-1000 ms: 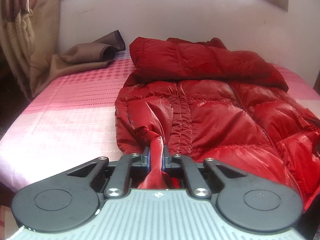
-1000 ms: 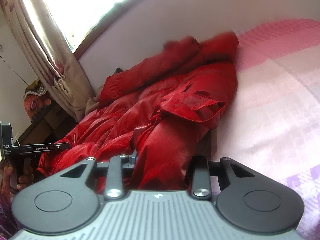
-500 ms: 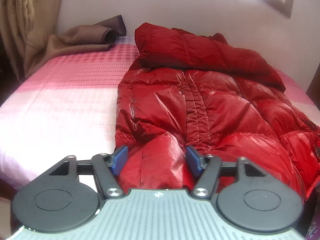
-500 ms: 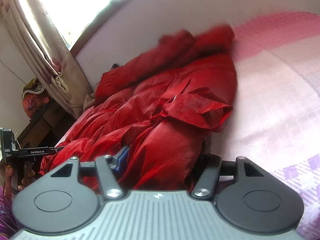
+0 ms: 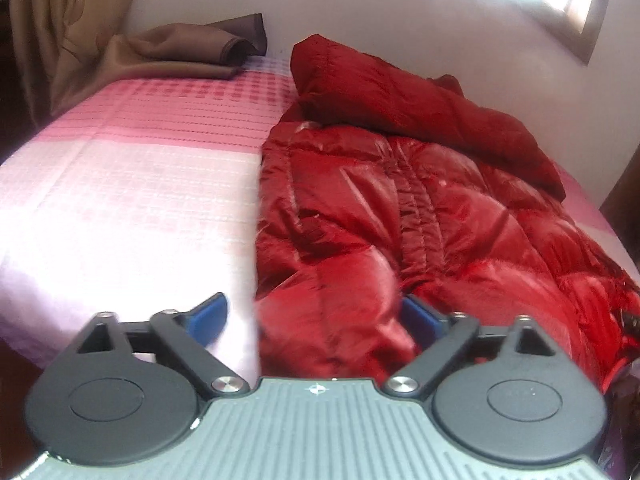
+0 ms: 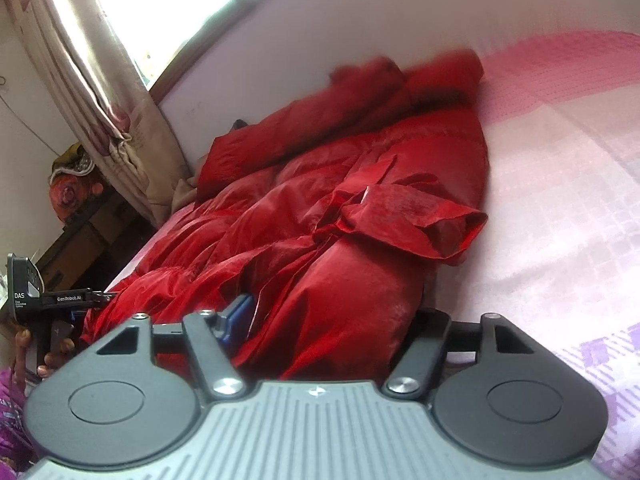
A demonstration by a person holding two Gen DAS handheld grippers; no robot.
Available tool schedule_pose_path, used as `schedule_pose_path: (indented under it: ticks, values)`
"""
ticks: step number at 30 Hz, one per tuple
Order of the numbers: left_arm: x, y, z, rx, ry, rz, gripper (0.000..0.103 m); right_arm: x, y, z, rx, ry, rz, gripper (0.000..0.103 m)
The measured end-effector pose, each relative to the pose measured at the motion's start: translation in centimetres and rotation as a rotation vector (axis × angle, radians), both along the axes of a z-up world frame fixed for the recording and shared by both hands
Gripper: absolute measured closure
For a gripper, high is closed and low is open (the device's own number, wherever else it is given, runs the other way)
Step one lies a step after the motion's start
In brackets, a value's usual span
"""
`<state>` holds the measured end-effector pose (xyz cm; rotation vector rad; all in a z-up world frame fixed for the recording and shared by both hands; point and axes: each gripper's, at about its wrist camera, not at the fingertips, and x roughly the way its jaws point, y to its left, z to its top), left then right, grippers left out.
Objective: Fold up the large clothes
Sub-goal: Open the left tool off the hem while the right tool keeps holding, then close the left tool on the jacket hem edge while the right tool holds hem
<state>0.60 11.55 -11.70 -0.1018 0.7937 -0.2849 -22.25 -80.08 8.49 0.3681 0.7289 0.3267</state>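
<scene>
A shiny red puffer jacket (image 5: 420, 208) lies spread on the pink bed, hood end toward the far wall; it also shows in the right wrist view (image 6: 340, 232), with a sleeve cuff (image 6: 440, 228) folded over its body. My left gripper (image 5: 316, 316) is open wide at the jacket's near left hem corner, blue pads apart, the hem bulging between them. My right gripper (image 6: 336, 320) is open at the jacket's near right hem, red fabric between its spread fingers. The left gripper (image 6: 76, 300) shows at the left of the right wrist view.
The bed has a pink and white checked cover (image 5: 120, 184). A brown cloth (image 5: 180, 52) lies at the far left corner by a beige curtain (image 6: 92, 80). A white wall (image 5: 400, 12) runs behind the bed. Dark furniture (image 6: 88, 240) stands beside the bed.
My left gripper was shut on the hem a second ago and has opened wide, letting the fabric go. My right gripper has opened wider too. The jacket now lies flatter.
</scene>
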Motion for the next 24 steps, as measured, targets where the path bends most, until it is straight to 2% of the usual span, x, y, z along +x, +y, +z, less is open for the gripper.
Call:
schedule_pose_path:
  ticks: [7, 8, 9, 12, 14, 15, 16, 19, 24]
  values:
    - [-0.7, -0.4, -0.4, -0.022, 0.052, -0.127, 0.01, 0.2, -0.5, -0.2, 0.038, 0.006, -0.003, 0.035]
    - [-0.8, -0.6, -0.4, -0.029, 0.048, -0.134, 0.019, 0.1, -0.5, -0.2, 0.036, 0.005, -0.002, 0.035]
    - [-1.0, -0.7, -0.5, -0.033, 0.034, -0.139, 0.039, 0.1, -0.4, -0.2, 0.034, 0.005, -0.001, 0.035]
    - [-1.4, -1.3, 0.2, -0.038, -0.016, -0.125, 0.076, 0.2, -0.3, -0.1, 0.031, 0.003, -0.001, 0.035]
    - [-1.8, -1.9, 0.8, -0.032, -0.059, -0.096, 0.084, 0.3, -0.1, -0.1, 0.014, 0.001, 0.0, 0.047]
    - [-2.0, -2.1, 1.0, -0.038, -0.073, -0.081, 0.086, 0.4, 0.0, -0.1, 0.016, 0.005, -0.001, 0.058]
    - [-2.1, -2.2, 1.1, -0.051, -0.077, -0.068, 0.086, 0.5, 0.0, -0.1, 0.025, 0.01, -0.007, 0.065]
    - [-2.7, -1.8, 1.4, -0.079, -0.09, -0.039, 0.088, 0.4, -0.7, 0.1, 0.085, 0.01, -0.027, 0.072]
    - [-4.2, -1.2, 1.7, -0.076, -0.092, -0.022, 0.089, -1.1, -1.6, 0.2, 0.173, 0.025, -0.042, 0.075]
